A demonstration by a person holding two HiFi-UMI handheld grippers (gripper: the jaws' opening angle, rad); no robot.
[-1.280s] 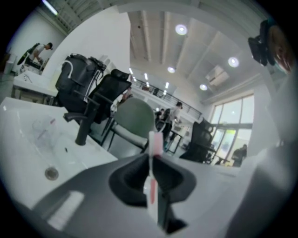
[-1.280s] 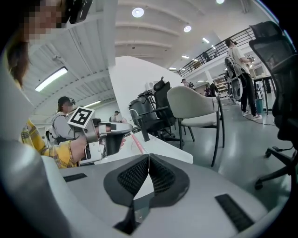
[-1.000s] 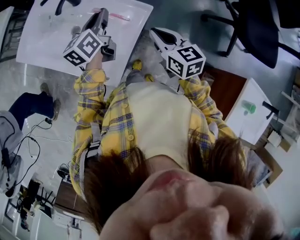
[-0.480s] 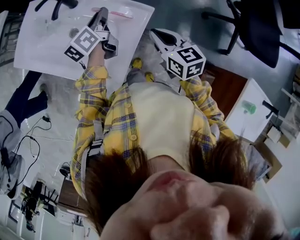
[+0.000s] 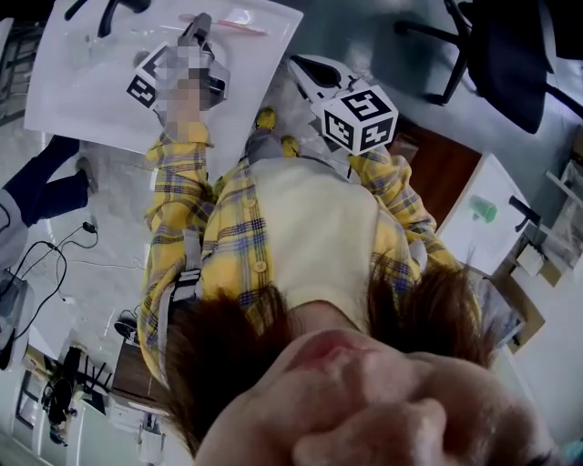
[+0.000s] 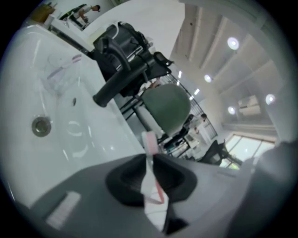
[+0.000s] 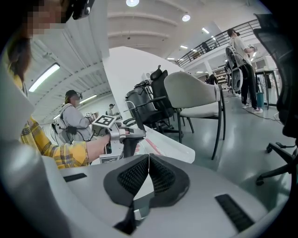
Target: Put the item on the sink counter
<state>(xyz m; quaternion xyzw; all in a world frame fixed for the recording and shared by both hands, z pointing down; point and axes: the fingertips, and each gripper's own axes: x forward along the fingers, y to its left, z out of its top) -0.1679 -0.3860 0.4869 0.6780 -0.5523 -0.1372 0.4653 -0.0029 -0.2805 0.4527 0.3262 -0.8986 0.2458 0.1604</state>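
My left gripper (image 5: 199, 25) reaches over the white sink counter (image 5: 82, 82). In the left gripper view a white and pink toothbrush (image 6: 151, 179) lies crosswise between the pads of the left gripper (image 6: 150, 160), which still touch it while the jaws are opening slightly. In the head view the toothbrush (image 5: 239, 27) sticks out to the right, low over the counter top. The basin drain (image 6: 41, 126) and black faucet (image 6: 122, 76) lie ahead. My right gripper (image 5: 305, 68) hangs off the counter's corner, and the right gripper view shows this gripper (image 7: 148, 163) shut on nothing.
A clear cup (image 6: 60, 74) with something pink in it stands by the basin. A grey chair (image 7: 195, 95) stands past the counter's end, and a black office chair (image 5: 496, 50) is to the right. Another person (image 7: 74, 118) holds grippers nearby. Cables (image 5: 55, 273) trail on the floor.
My left gripper has moved farther over the counter with the toothbrush. The person's legs at the left have shifted. My right gripper has stayed put.
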